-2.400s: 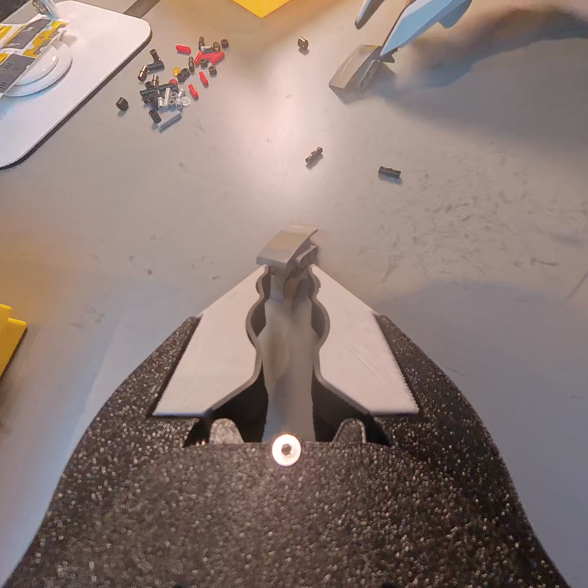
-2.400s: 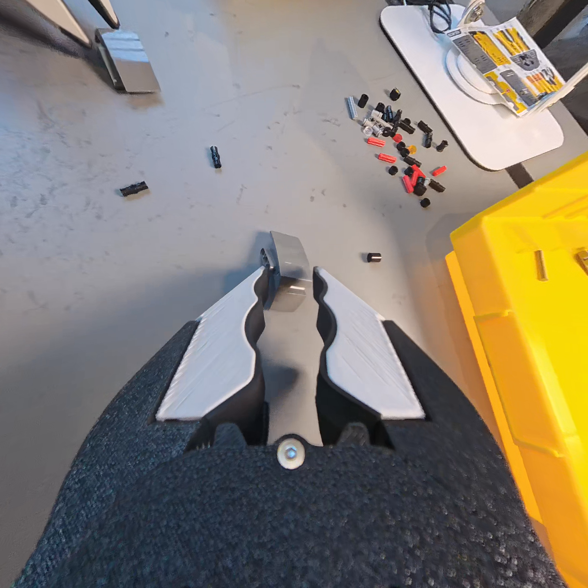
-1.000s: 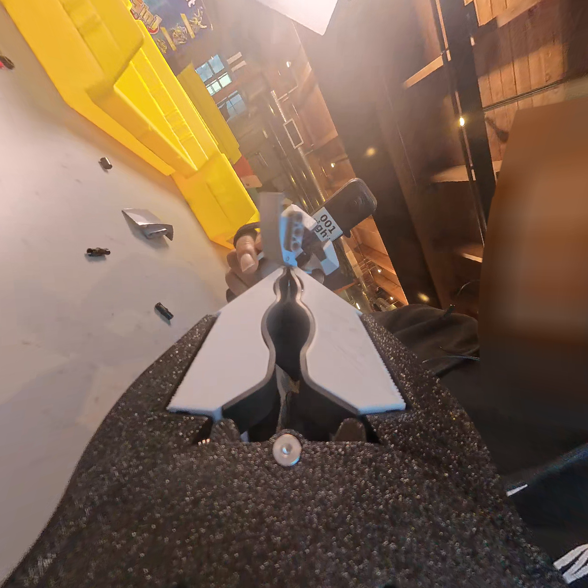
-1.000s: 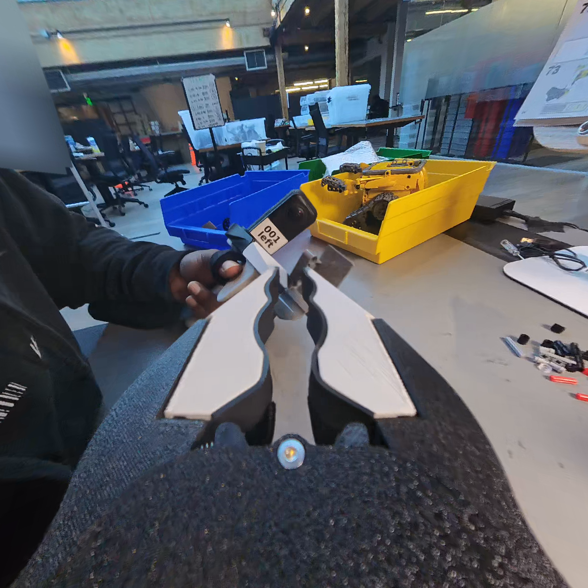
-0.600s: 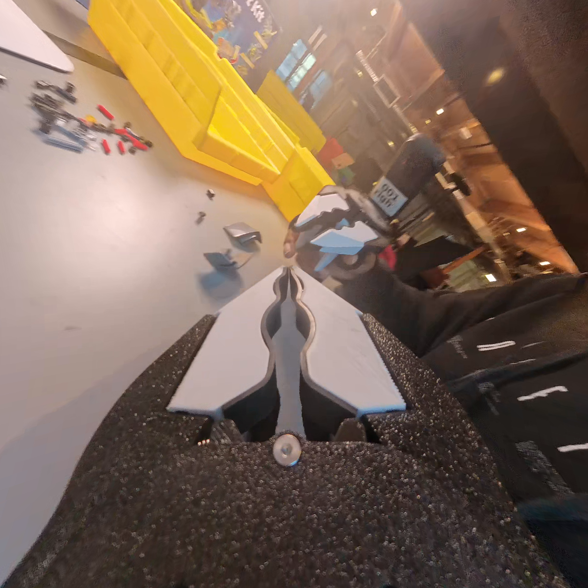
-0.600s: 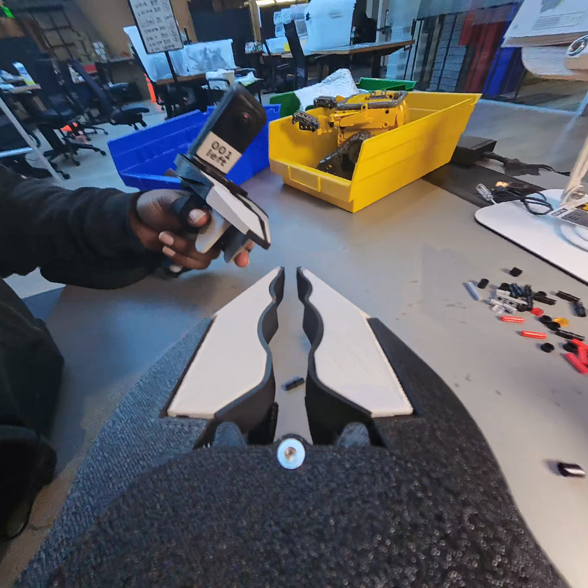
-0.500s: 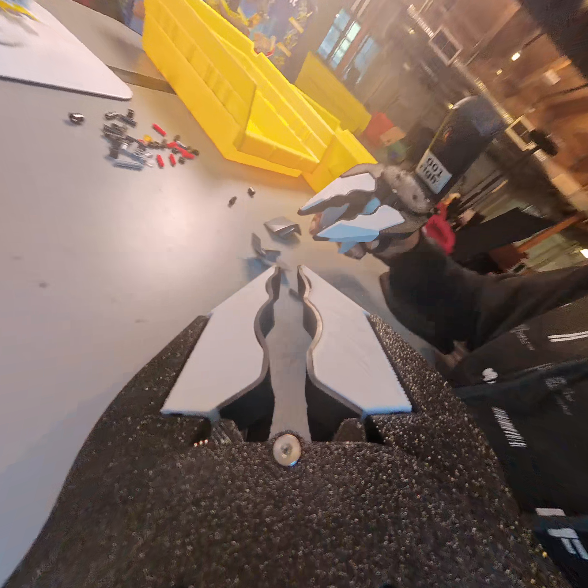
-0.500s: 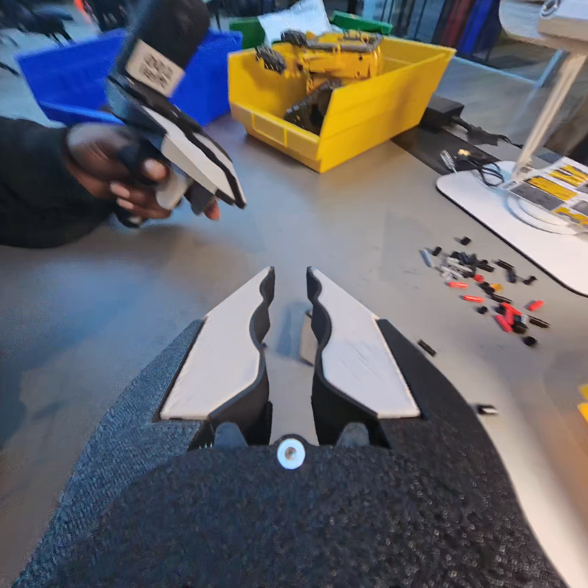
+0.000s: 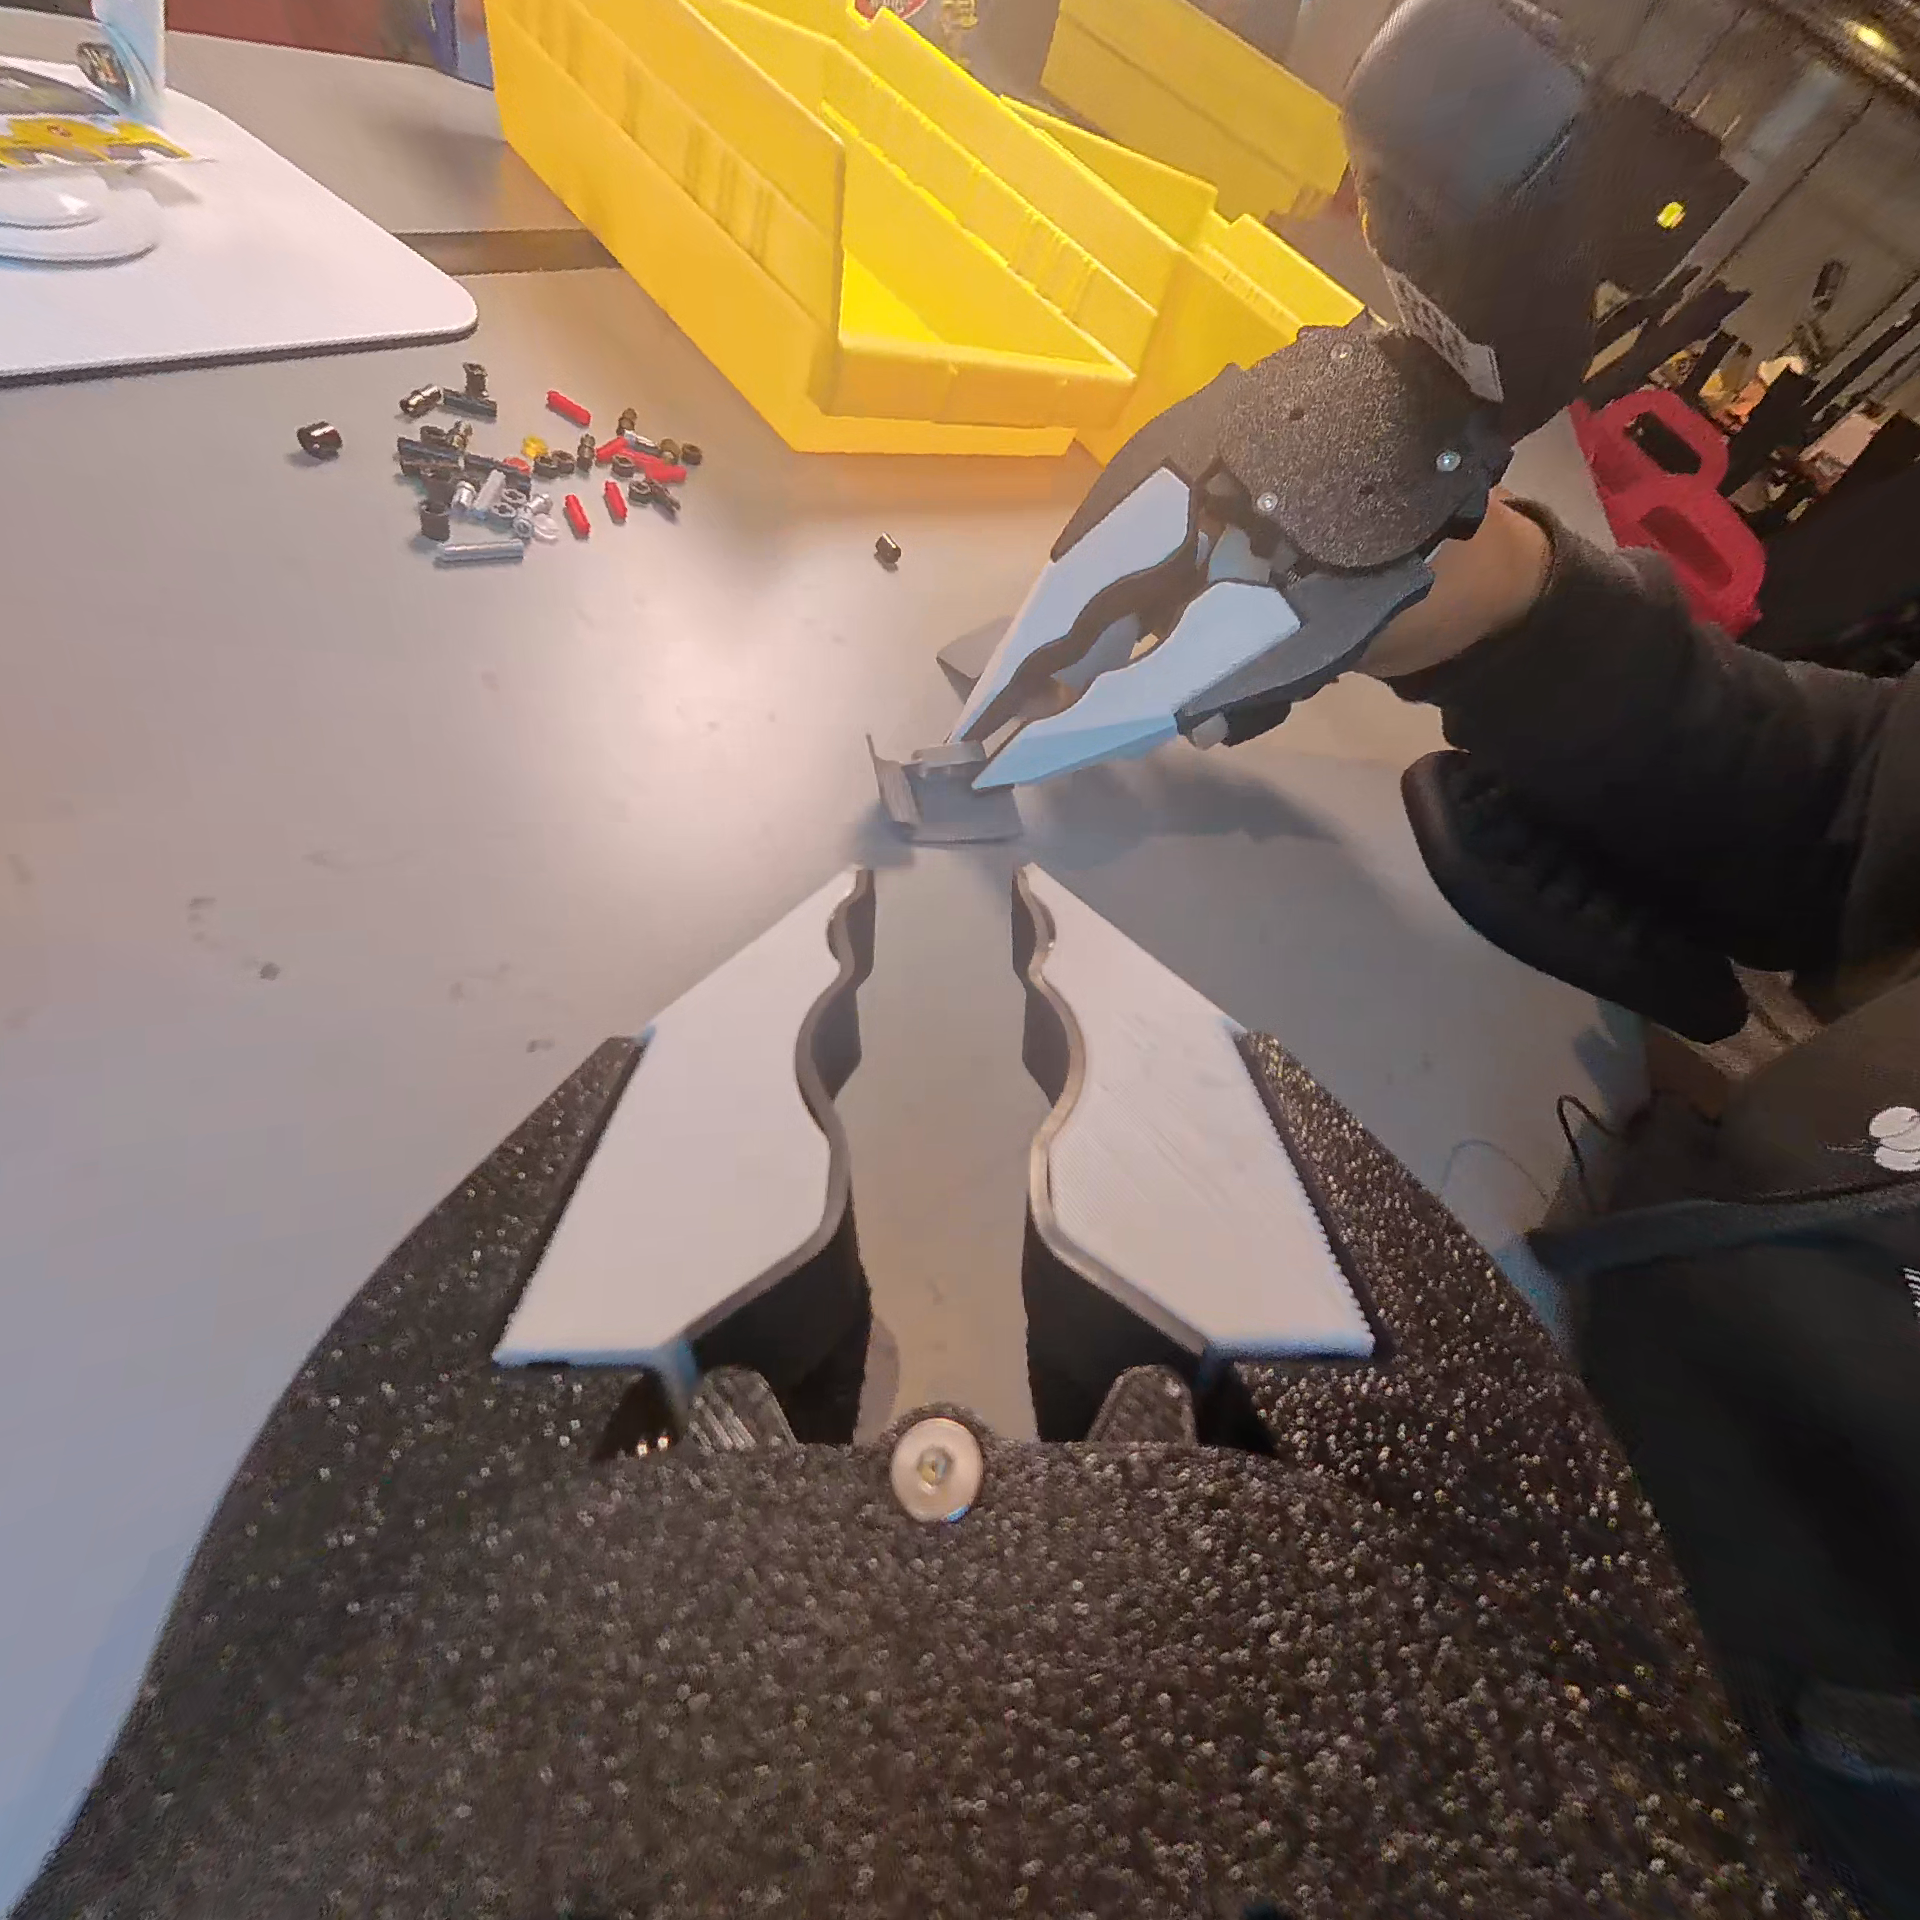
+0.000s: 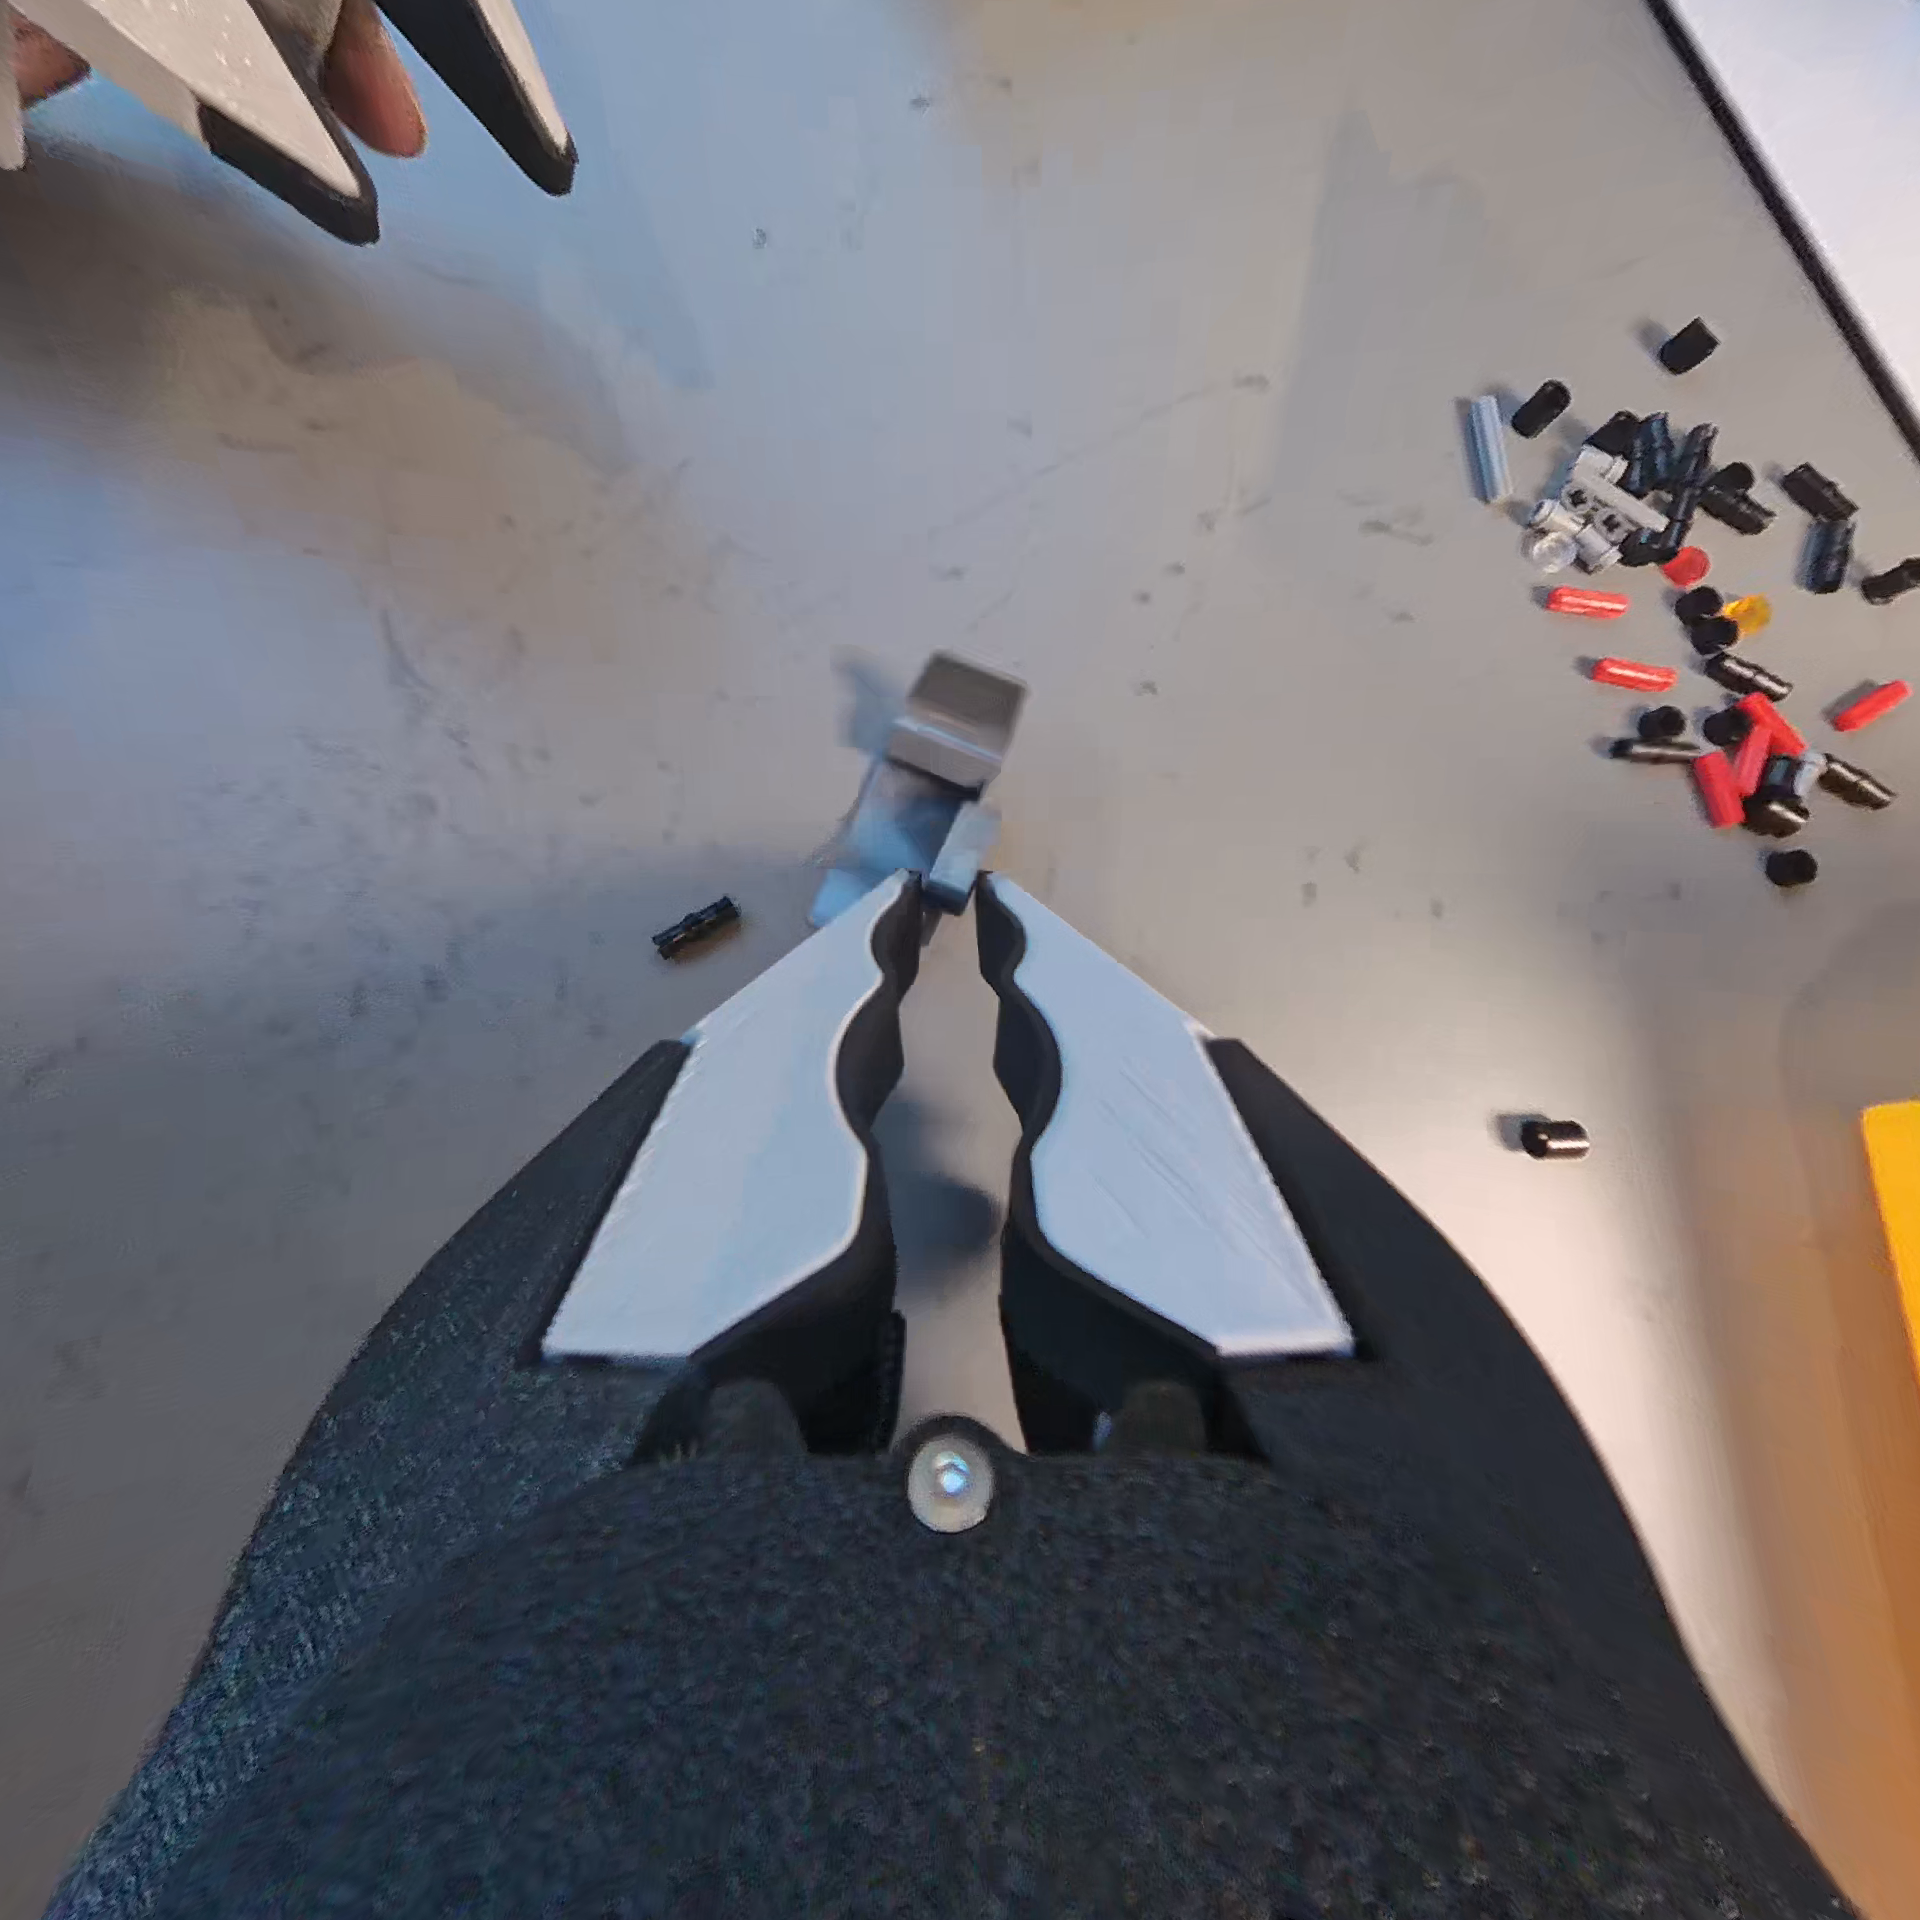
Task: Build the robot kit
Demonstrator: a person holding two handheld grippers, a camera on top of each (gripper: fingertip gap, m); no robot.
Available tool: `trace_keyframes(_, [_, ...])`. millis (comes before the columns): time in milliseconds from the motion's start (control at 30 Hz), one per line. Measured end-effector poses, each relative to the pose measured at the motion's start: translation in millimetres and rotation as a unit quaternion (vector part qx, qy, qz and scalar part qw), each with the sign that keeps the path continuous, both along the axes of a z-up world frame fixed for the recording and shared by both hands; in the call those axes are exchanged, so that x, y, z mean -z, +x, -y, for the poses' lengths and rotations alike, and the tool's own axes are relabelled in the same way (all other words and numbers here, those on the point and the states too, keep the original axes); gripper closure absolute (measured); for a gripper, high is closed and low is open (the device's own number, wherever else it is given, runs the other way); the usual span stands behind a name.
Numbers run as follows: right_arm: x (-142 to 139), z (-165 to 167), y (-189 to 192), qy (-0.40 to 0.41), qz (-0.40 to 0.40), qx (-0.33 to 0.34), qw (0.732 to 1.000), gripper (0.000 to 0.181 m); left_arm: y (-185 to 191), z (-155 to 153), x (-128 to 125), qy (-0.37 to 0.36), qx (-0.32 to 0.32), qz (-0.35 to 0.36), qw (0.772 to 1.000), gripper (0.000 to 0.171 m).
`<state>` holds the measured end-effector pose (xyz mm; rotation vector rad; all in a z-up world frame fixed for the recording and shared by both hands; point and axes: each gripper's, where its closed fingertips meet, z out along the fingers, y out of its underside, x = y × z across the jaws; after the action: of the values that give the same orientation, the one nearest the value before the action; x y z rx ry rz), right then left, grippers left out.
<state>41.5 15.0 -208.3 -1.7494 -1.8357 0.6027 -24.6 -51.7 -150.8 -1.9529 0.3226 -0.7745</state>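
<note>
On a grey worktop (image 9: 312, 779), the right gripper (image 10: 948, 883) reaches in low, its jaws drawn nearly together on a small tab at the near end of a grey building piece (image 10: 951, 717). The piece rests on the worktop and runs straight away from that gripper, roughly in line with its fingers. Seen from the other side, the same grey building piece (image 9: 951, 805) lies dead ahead of the left gripper (image 9: 940, 881), just beyond its fingertips and not touching them. That gripper's jaws are spread and hold nothing, and the right gripper (image 9: 977, 756) comes in from the right across its line. The right gripper is the one in contact; the left is near but apart. A short black pin (image 10: 696, 925) lies just left of the right gripper's tips. A heap of small black, red and grey parts (image 9: 530, 478) sits well off to the side, before yellow bins (image 9: 935, 260).
</note>
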Motion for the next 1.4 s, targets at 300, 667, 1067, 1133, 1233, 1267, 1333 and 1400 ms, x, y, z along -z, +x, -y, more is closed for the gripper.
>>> trace_keyframes(300, [-30, 47, -31, -0.004, -0.094, -0.163, 0.982, 0.174, 11, 11, 13, 0.012, 0.07, -0.089, 0.993, 0.127])
trace_keyframes(667, [-10, 78, -57, -0.005, -0.053, -0.283, 0.958, 0.173, 13, 32, 63, -0.001, 0.147, -0.293, 0.945, 0.146])
trace_keyframes(1067, [-27, 55, -58, 0.003, -0.084, -0.23, 0.97, 0.167, 21, 40, 60, -0.012, 0.167, -0.27, 0.948, 0.136])
trace_keyframes(1133, [-41, 43, -51, 0.006, -0.098, -0.207, 0.973, 0.165, 21, 42, 53, -0.008, 0.17, -0.253, 0.952, 0.134])
trace_keyframes(1233, [-58, 23, -32, 0.023, -0.106, -0.172, 0.979, 0.164, 14, 39, 42, 0.0, 0.156, -0.226, 0.962, 0.134])
trace_keyframes(1267, [-61, 19, -24, 0.024, -0.107, -0.161, 0.981, 0.164, 10, 37, 39, 0.002, 0.148, -0.223, 0.964, 0.134])
trace_keyframes(1333, [-62, 14, -10, 0.012, -0.106, -0.135, 0.985, 0.164, 2, 33, 37, 0.004, 0.133, -0.22, 0.966, 0.133])
trace_keyframes(1400, [-54, 19, 2, -0.008, -0.1, -0.115, 0.988, 0.163, -2, 29, 39, 0.002, 0.122, -0.22, 0.968, 0.133])
